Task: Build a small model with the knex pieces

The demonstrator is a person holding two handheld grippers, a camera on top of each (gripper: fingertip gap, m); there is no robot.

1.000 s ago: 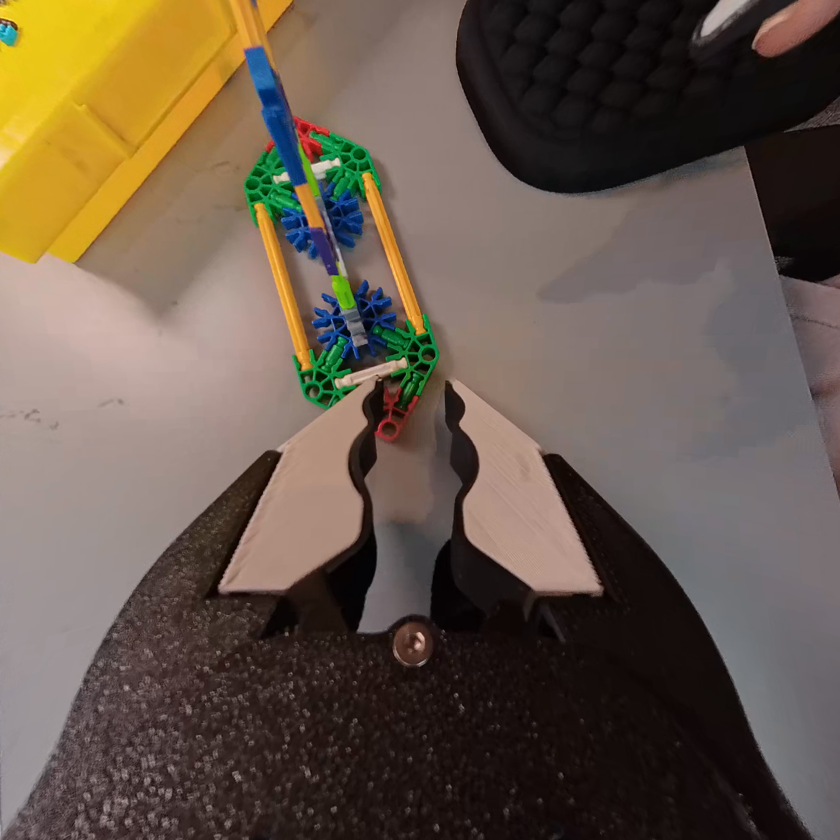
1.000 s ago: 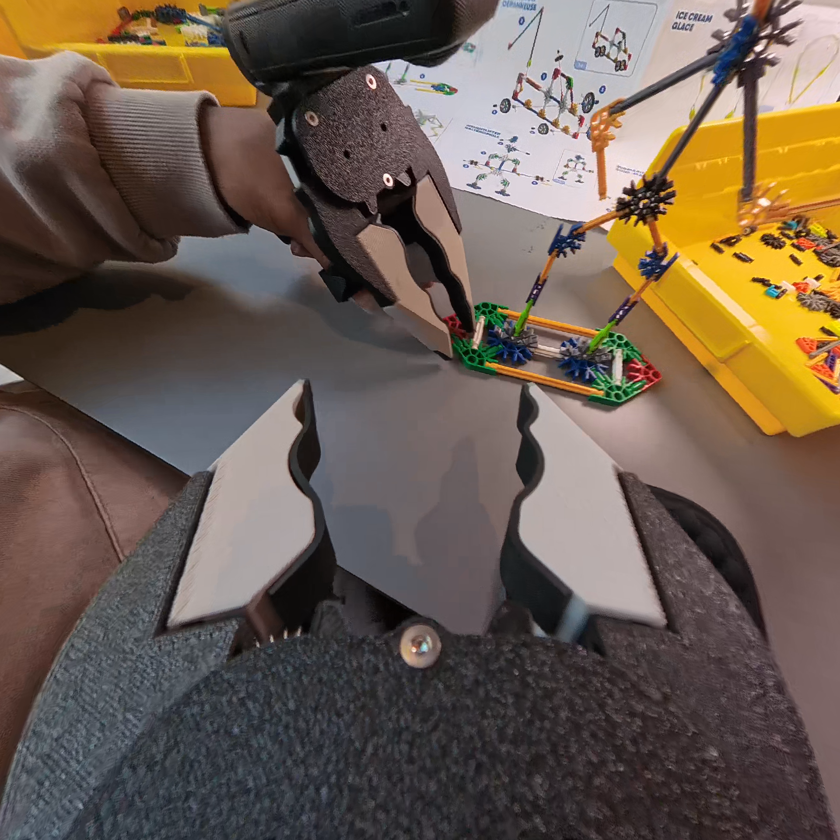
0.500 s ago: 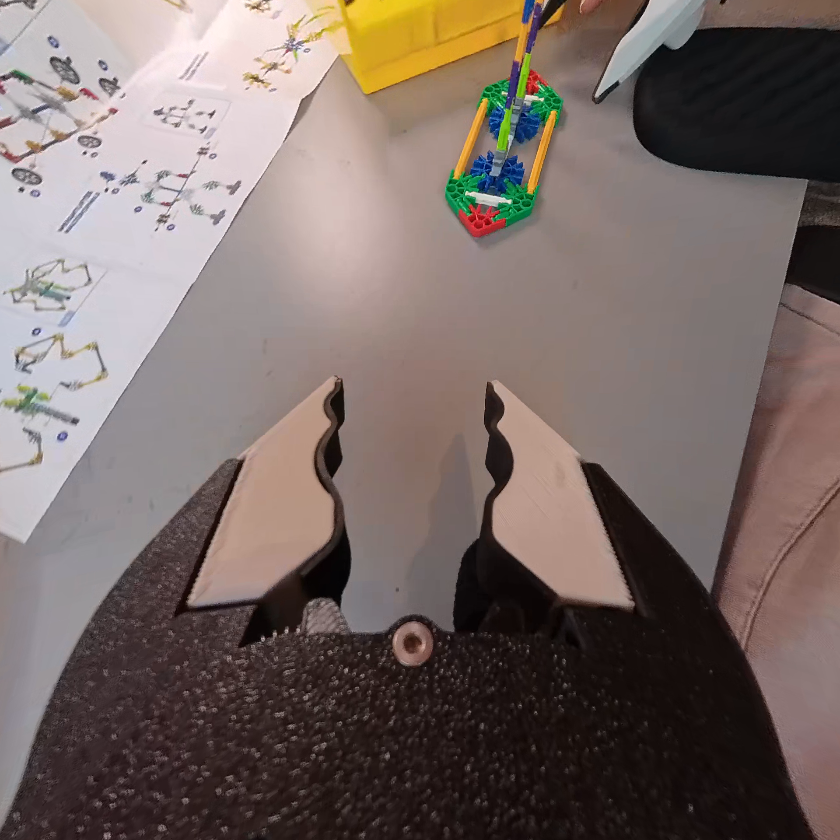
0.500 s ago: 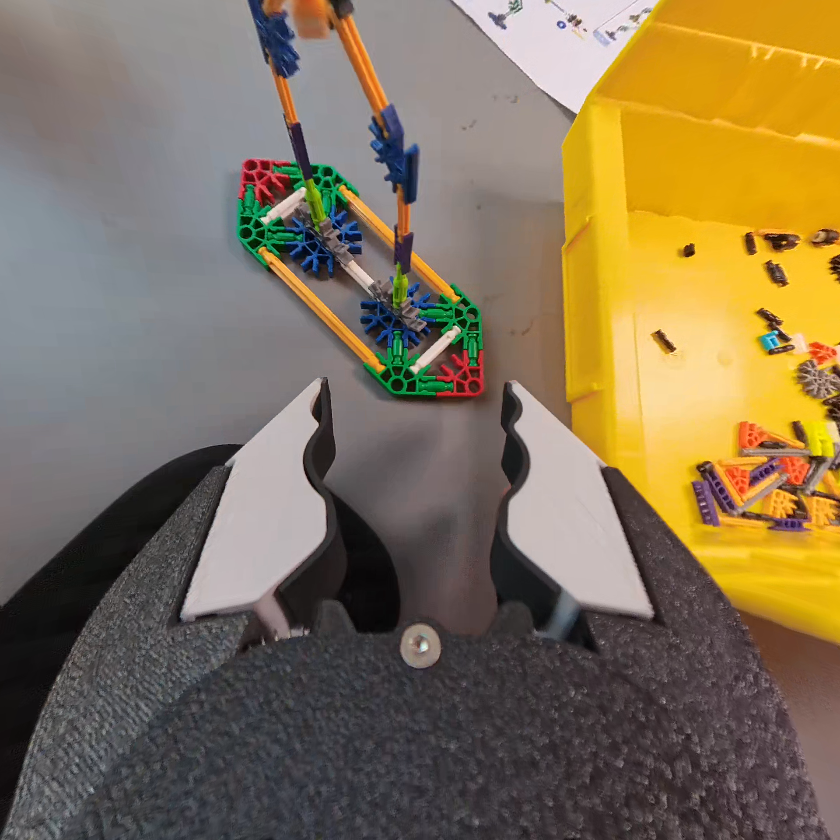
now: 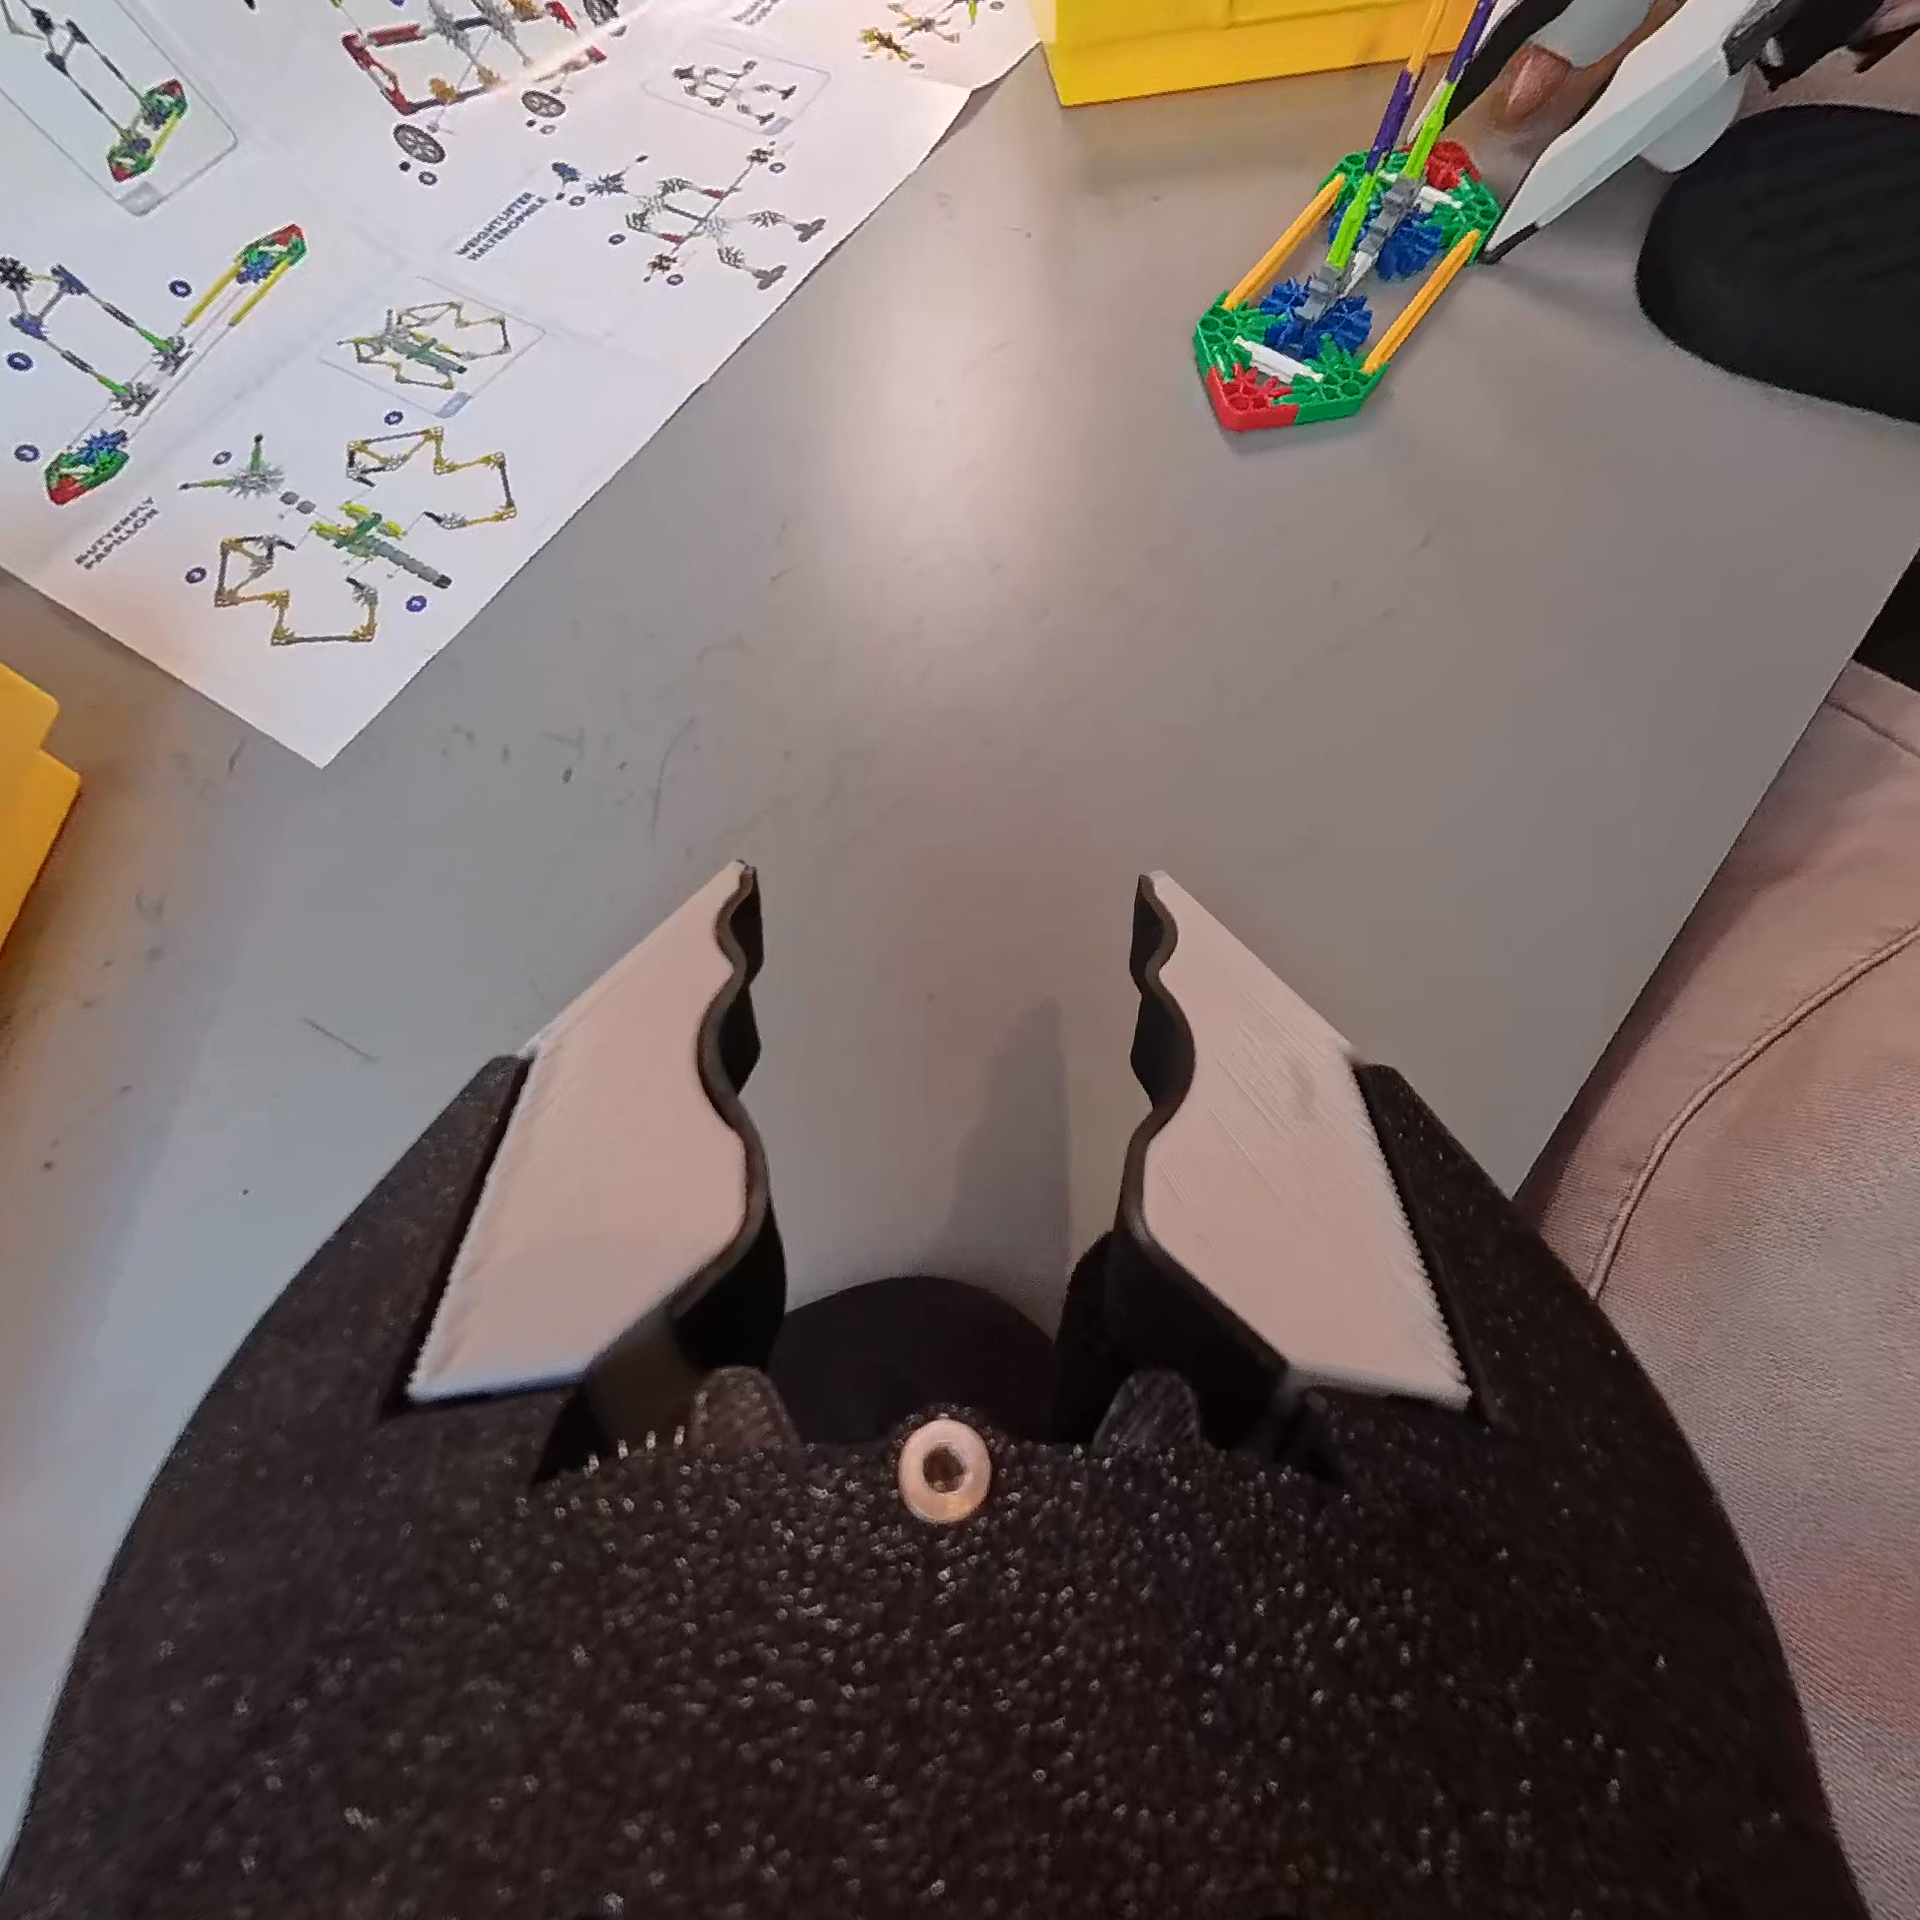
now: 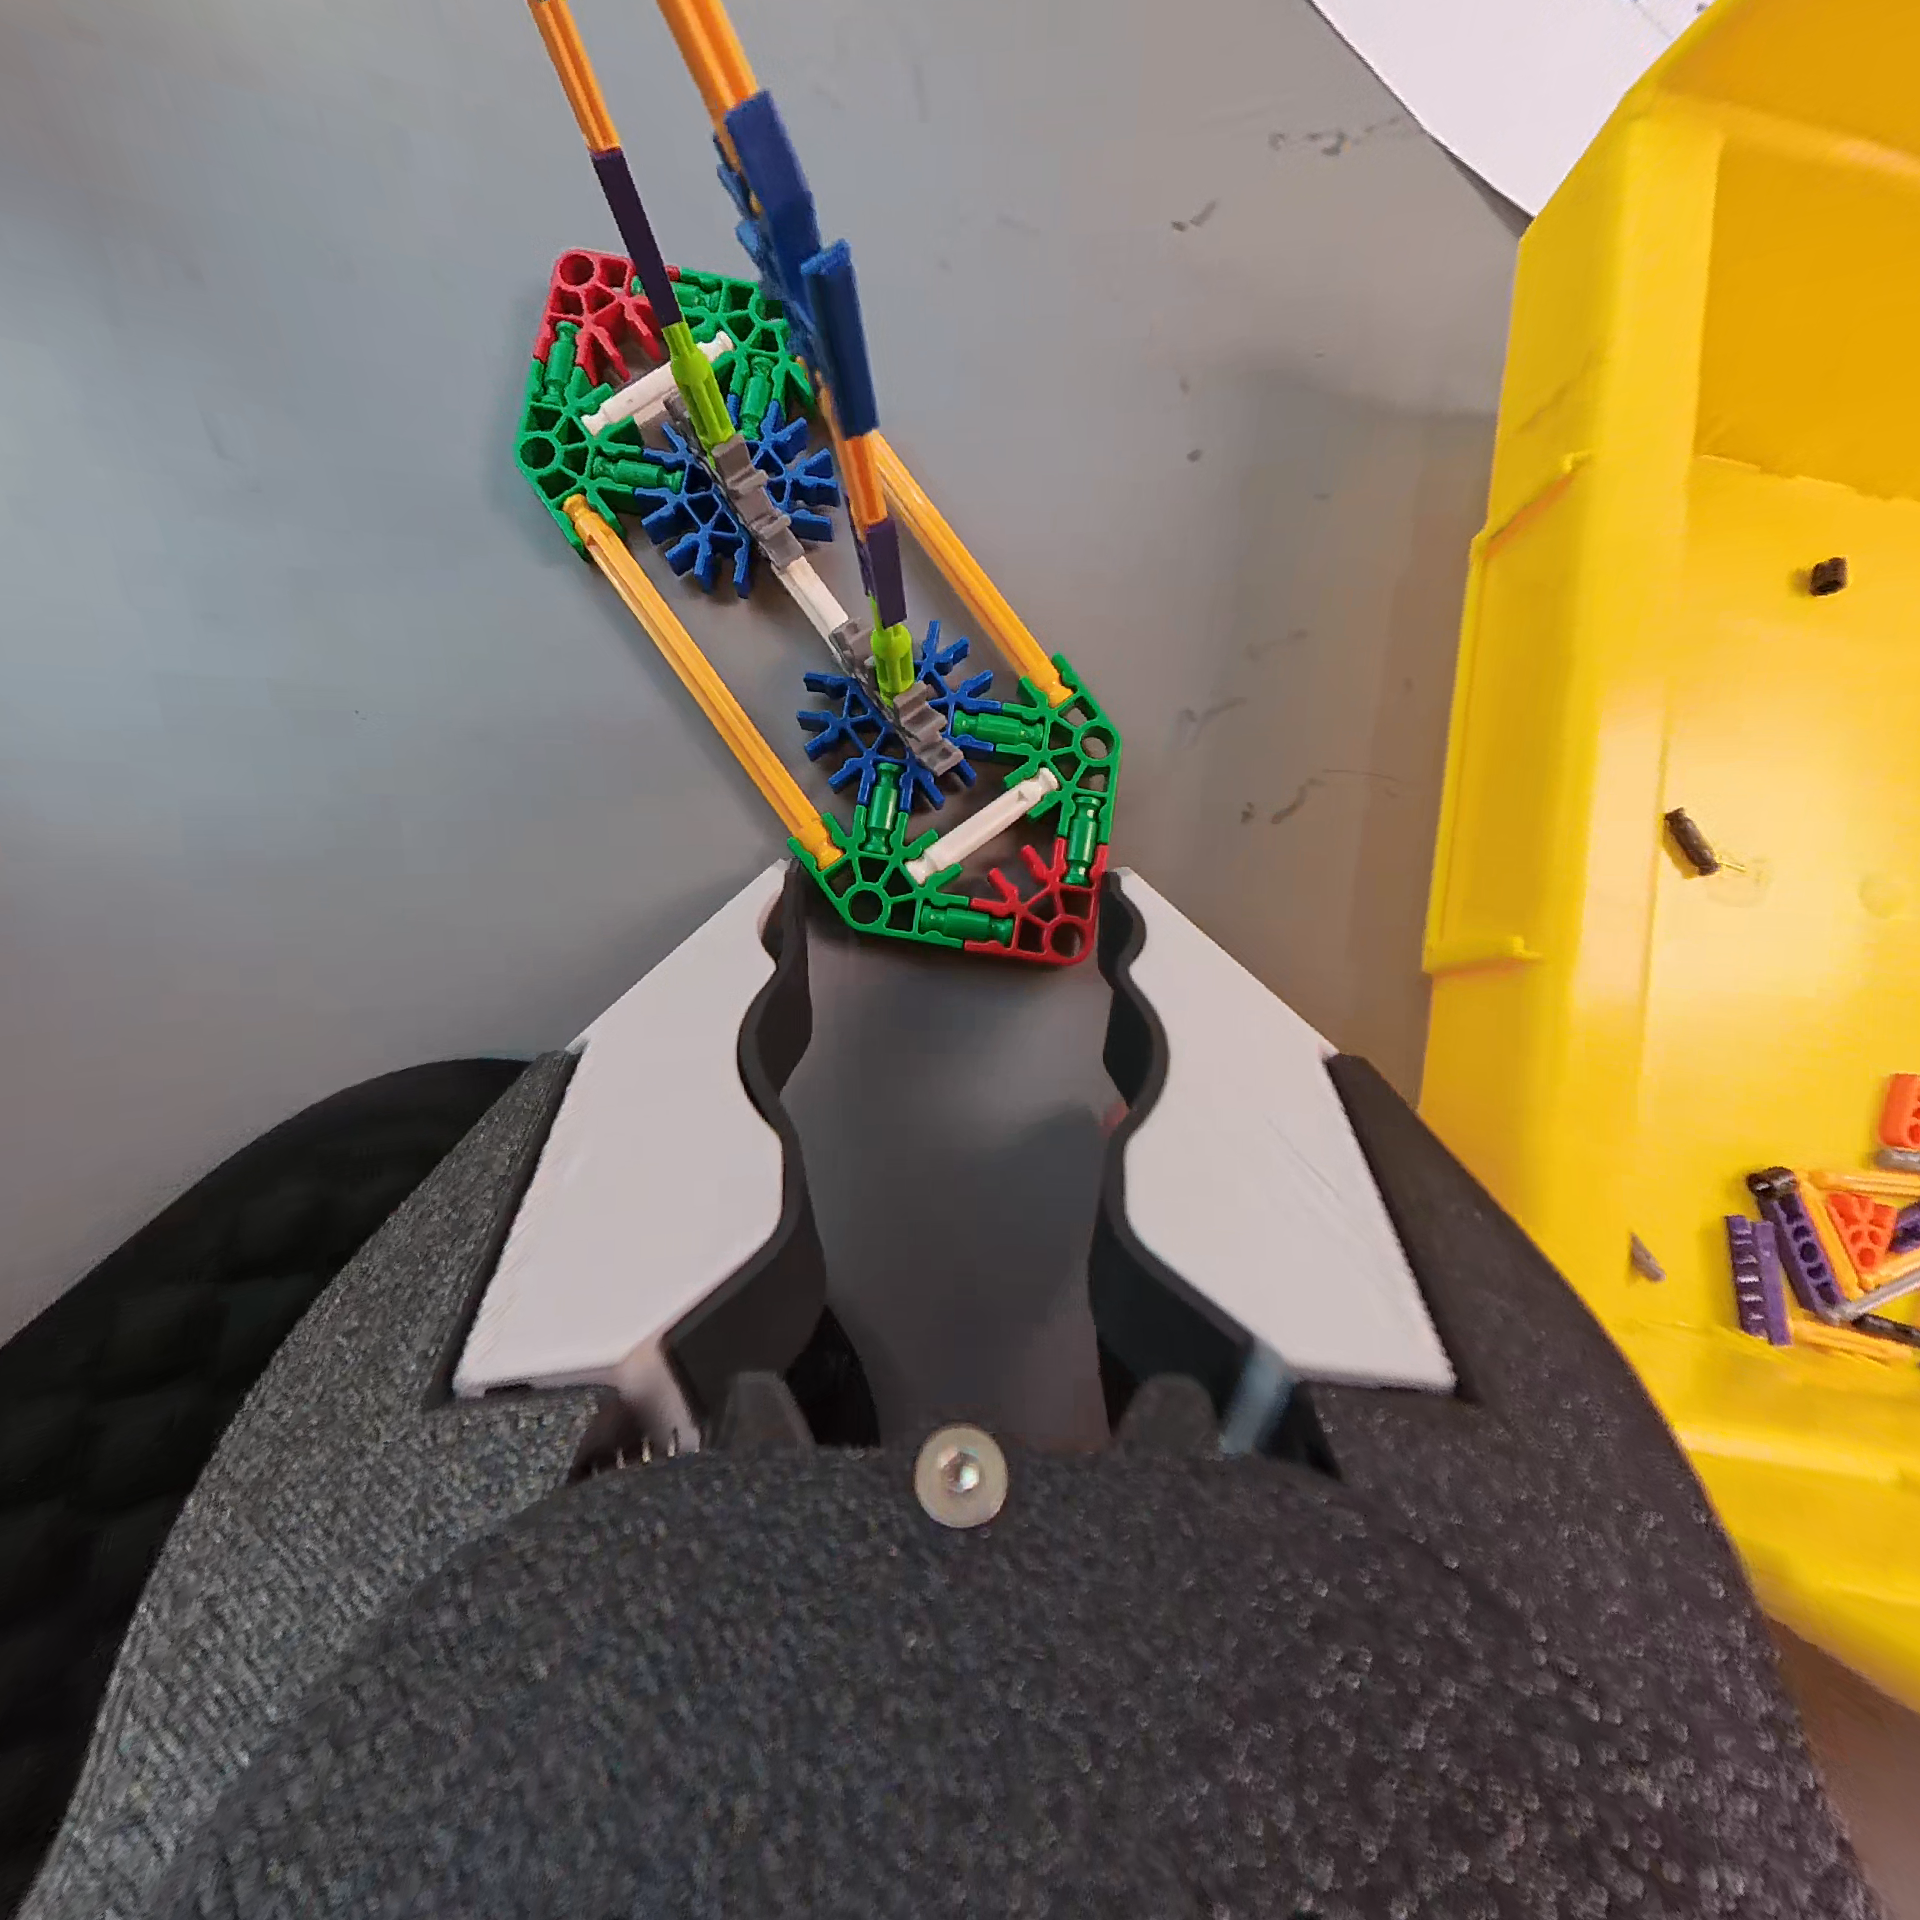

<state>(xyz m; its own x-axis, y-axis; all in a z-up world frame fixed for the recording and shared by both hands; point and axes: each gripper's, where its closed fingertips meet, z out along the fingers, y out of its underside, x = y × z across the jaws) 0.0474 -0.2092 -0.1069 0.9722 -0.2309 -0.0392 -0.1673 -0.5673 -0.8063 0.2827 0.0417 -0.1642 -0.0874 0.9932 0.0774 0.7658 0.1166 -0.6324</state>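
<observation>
A rod-and-connector toy model (image 6: 831,623) stands on the grey table (image 6: 260,675). It has a flat base of green, red and blue connectors with orange side rods, and orange, purple and blue rods rising from it. My right gripper (image 6: 948,883) is open, its fingertips (image 6: 1132,914) on either side of the base's near red-and-green end. I cannot tell whether they touch it. My left gripper (image 5: 943,881) is open and empty above bare table, well back from the model (image 5: 1340,312). In the left wrist view, the right gripper's white finger (image 5: 1590,156) sits beside the model.
A yellow parts bin (image 6: 1621,831) with loose pieces (image 6: 1829,1268) stands just right of the model. An instruction sheet (image 5: 416,312) lies at the left. A black padded cushion (image 5: 1787,260) lies at the table's edge, and a person's trouser leg (image 5: 1766,1039) is beyond it. Tip to tip, the grippers are about 35 cm apart.
My left gripper let go of the base's end, pulled far back and opened wider. My right gripper moved in to the base's other end, and its jaws have narrowed around it.
</observation>
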